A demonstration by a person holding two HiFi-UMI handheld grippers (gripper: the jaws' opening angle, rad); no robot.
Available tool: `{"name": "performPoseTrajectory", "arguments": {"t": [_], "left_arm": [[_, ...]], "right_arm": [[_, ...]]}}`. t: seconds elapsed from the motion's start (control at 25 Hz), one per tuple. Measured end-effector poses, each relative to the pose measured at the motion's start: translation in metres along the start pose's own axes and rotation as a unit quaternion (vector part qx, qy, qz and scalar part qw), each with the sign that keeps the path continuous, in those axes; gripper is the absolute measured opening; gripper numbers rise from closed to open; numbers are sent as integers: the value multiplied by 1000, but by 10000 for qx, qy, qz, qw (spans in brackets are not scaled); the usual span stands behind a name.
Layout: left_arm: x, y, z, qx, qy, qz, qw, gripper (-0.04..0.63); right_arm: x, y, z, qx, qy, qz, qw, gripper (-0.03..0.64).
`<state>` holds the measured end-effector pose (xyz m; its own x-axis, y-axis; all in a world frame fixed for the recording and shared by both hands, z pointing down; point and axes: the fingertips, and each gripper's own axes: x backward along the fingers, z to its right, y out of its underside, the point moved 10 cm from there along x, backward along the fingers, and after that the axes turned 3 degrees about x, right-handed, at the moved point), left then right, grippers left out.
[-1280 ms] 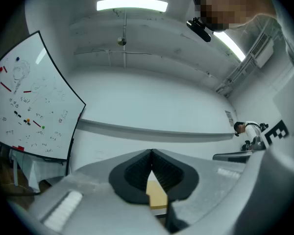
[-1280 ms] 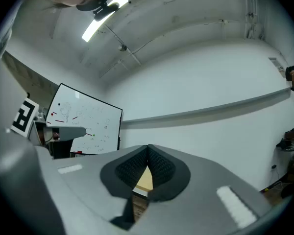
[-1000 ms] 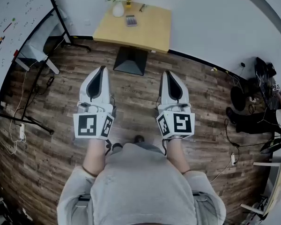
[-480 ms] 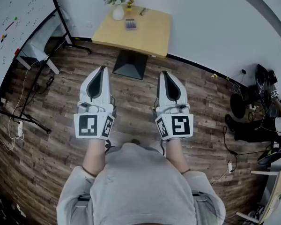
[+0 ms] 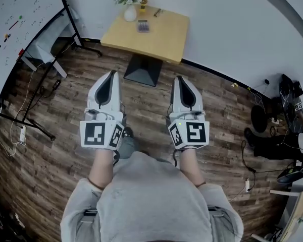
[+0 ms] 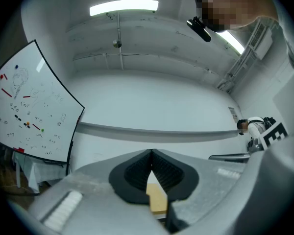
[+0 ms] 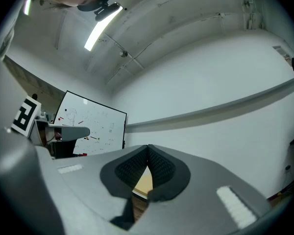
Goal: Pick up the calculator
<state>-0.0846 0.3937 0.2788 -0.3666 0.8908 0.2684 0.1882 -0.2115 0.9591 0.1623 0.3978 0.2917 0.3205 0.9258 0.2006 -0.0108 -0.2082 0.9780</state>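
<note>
The calculator [image 5: 143, 26] lies top centre of the head view on a yellow table [image 5: 164, 38], just beside a white vase of flowers [image 5: 131, 13]. Wood floor [image 5: 151, 102] lies between it and the left gripper [image 5: 111, 75] and right gripper [image 5: 179, 78] at mid-frame, both with jaws pressed together on nothing. A whiteboard [image 5: 15, 29] stands upper left.

Small grey calculator [image 5: 143, 26] flat on the wooden table [image 5: 161, 37].
</note>
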Motion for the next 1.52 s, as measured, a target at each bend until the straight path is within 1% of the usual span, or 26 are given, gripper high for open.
{"name": "performPoseTrajectory", "arguments": {"t": [0.2, 0.52, 0.92, 1.2, 1.4, 1.52], "left_arm": [[-19, 10, 0, -4, 87, -84, 9999, 5], [-62, 23, -22, 66, 38, -87, 9999, 5], [-128, 27, -72, 43, 76, -60, 9999, 5], [-168, 30, -112, 29, 43, 5, 10000, 5], [-197, 34, -139, 74, 94, 64, 9999, 5], [-212, 34, -151, 28, 148, 120, 9998, 6]], "right_arm": [[-15, 5, 11, 11, -12, -33, 10000, 0], [-59, 17, 28, -61, 68, -57, 9999, 0], [-142, 26, 36, -68, 128, -17, 9999, 0], [-199, 32, 33, -24, 74, 35, 10000, 0], [-235, 41, 31, -29, 105, 66, 9999, 0], [-254, 45, 30, -44, 120, 125, 9998, 0]]}}
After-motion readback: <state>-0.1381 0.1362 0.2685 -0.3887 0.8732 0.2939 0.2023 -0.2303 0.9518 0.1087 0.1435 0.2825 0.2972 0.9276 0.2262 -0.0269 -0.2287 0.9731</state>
